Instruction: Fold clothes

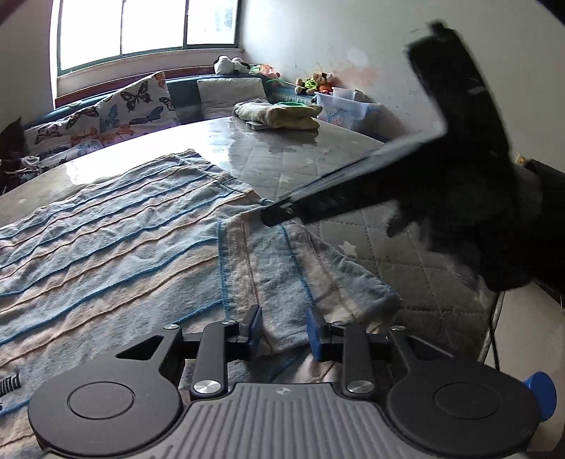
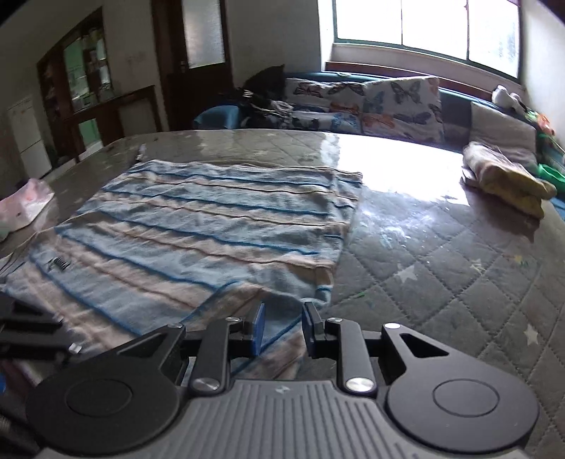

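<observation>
Garment: blue-and-beige striped soft knit shirt [image 2: 212, 226] spread on quilted grey mattress [image 2: 441, 268], sleeve folded in.
Handling: light, limp; pinch edges.
Left hand-held gripper [image 1: 284, 330]: jaws apart.
Right hand-held gripper [image 2: 282, 326]: jaws apart.

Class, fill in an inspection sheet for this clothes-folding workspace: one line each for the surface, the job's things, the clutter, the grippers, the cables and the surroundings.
Surface: quilted mattress with star print under a glossy cover, glare near the window side.
Job's things: striped blue and beige towel spread flat, with one near corner turned over; folded yellowish clothes at the far edge.
Clutter: pale pink bag at the mattress edge; clear storage box and soft toys by the wall.
Grippers: left gripper open over the towel's near edge; right gripper open at the towel corner; neither holds cloth.
Cables: nothing seen.
Surroundings: window, butterfly pillows, dark wooden door.
</observation>
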### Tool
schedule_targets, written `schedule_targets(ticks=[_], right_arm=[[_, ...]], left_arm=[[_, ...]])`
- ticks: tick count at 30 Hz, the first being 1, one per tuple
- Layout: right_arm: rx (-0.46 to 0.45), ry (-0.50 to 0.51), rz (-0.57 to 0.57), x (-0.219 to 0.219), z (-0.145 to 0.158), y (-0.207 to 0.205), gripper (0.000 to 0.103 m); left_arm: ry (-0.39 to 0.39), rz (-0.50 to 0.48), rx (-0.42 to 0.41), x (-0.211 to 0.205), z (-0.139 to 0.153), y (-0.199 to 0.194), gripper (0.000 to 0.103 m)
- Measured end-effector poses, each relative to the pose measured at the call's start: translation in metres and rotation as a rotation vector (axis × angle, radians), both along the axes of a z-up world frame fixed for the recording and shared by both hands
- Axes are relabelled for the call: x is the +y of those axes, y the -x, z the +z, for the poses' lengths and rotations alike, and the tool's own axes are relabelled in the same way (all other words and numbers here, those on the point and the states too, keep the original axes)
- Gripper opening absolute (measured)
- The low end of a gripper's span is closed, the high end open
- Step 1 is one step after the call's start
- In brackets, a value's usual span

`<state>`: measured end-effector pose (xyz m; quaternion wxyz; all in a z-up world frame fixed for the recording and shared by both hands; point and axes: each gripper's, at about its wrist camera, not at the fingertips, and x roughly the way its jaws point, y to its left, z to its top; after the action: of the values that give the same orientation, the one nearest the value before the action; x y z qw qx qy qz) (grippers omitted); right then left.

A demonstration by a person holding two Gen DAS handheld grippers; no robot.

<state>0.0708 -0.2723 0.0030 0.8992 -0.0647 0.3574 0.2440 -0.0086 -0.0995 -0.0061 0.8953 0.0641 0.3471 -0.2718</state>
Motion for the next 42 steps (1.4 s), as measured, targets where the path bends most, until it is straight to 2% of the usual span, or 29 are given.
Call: schedule_targets(ticks=[7, 11, 14, 17, 22, 27, 33, 40, 42], right_arm=[[0.010, 0.032, 0.100, -0.003, 0.006, 0.048, 0.022], [0.020, 0.052, 0.084, -0.015, 0.003, 0.076, 0.022], [0.037, 0.061, 0.071, -0.020, -0.003, 0.086, 0.022], [0.012, 0.104, 0.083, -0.016, -0.005, 0.093, 0.022], [-0.042, 0.074, 0.112, -0.006, 0.008, 0.085, 0.022], [-0.035, 0.066, 0.131, 0.008, 0.005, 0.064, 0.022], [-0.027, 0.057, 0.153, 0.026, 0.001, 0.038, 0.023], [-0.015, 0.051, 0.164, 0.038, -0.002, 0.020, 0.023], [-0.012, 0.051, 0.162, 0.039, -0.003, 0.020, 0.023]], left_arm=[[-0.004, 0.037, 0.005, 0.011, 0.001, 0.002, 0.030], [-0.005, 0.040, 0.000, 0.010, 0.000, 0.003, 0.030], [-0.007, 0.046, -0.003, 0.011, 0.001, 0.004, 0.030], [-0.005, 0.067, -0.013, 0.016, 0.005, 0.008, 0.030], [0.007, 0.158, -0.033, 0.042, 0.015, 0.016, 0.031], [0.002, 0.325, -0.022, 0.085, 0.018, 0.029, 0.032], [-0.009, 0.626, 0.010, 0.164, 0.020, 0.059, 0.033], [-0.028, 0.893, 0.025, 0.223, 0.016, 0.079, 0.033], [-0.034, 0.970, 0.029, 0.240, 0.014, 0.085, 0.038]])
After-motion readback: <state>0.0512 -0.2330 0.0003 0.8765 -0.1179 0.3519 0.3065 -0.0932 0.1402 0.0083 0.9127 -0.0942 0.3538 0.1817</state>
